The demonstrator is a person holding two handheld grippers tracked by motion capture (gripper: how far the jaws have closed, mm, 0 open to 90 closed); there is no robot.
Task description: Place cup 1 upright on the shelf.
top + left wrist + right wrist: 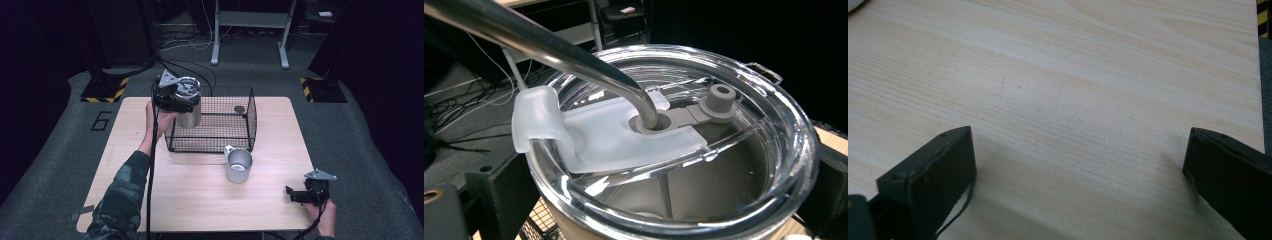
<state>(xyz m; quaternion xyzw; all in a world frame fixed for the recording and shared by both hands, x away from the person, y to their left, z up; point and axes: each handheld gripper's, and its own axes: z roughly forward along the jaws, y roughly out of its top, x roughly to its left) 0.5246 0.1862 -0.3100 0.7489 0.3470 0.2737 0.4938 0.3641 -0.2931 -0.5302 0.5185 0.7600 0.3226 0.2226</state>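
Note:
My left gripper [181,102] is shut on a steel tumbler [190,118] and holds it upright in the air at the left end of a black wire basket [215,131]. In the left gripper view the tumbler's clear lid [744,165] is very close. A bent metal straw [549,50] passes through the lid's frosted slider [599,135], and a black jaw shows on each side of the cup. A steel mug [238,165] with a handle stands on the table just in front of the basket. My right gripper [299,195] [1078,170] hovers open low over bare wood near the front right corner.
The light wooden table [150,190] stands on grey carpet. A small dark round thing [240,109] lies at the basket's far right. Behind the table are a white desk frame [250,30], cables on the floor and two black-and-yellow striped bases [105,90].

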